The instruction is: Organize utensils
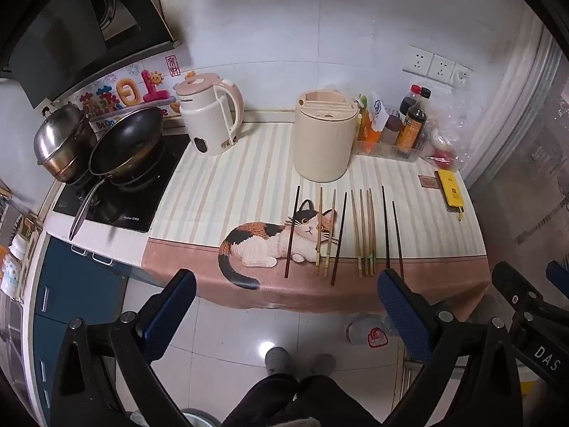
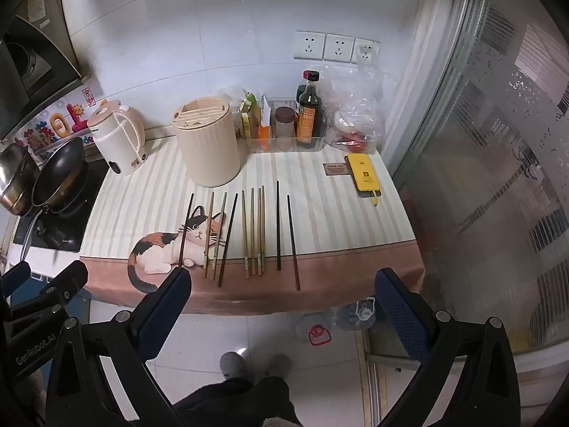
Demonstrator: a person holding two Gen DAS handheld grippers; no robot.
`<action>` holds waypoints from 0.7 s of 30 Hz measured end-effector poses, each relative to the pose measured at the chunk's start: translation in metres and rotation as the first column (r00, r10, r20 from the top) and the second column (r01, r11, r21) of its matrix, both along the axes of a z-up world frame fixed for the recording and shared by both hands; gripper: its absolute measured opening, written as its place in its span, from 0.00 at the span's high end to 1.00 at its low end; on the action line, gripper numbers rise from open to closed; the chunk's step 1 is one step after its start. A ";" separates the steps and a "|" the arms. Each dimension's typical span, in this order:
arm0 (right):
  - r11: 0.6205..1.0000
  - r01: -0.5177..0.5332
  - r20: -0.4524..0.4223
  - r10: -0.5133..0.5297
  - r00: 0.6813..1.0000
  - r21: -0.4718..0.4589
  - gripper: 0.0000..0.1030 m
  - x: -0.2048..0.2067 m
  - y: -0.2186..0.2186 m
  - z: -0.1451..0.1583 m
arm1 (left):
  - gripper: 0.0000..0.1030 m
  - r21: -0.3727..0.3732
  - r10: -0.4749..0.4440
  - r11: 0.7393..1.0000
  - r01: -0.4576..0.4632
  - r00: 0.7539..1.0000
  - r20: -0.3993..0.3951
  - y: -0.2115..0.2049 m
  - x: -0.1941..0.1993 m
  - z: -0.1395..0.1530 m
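Both sets of jaws gape empty, short of the worktop (image 1: pixel 426 284); the chopsticks (image 2: pixel 245 231) lie lengthwise ahead, pointing toward the holder (image 2: pixel 208 142), dark rightmost pair nearer the right gripper (image 2: pixel 281 306)

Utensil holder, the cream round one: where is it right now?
In both wrist views the utensil holder stands upright at the back of the counter, between the kettle and the condiment tray, just behind the chopsticks.

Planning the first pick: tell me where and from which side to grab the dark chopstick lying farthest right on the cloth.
Probably grip the rightmost dark chopstick at its thicker near end, coming from above with the open right gripper. It lies flat and clear of its neighbour, and that end sits closest to the counter edge.
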State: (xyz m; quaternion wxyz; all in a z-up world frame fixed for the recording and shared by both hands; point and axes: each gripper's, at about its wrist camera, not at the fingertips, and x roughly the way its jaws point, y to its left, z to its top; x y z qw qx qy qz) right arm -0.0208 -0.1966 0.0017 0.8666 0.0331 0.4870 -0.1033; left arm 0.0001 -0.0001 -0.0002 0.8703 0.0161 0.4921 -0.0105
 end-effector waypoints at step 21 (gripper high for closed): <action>1.000 0.015 0.024 -0.015 1.000 0.003 0.00 -0.009 -0.003 0.010 | 0.00 0.016 -0.010 1.000 0.010 0.999 0.035 -0.004 -0.006 0.010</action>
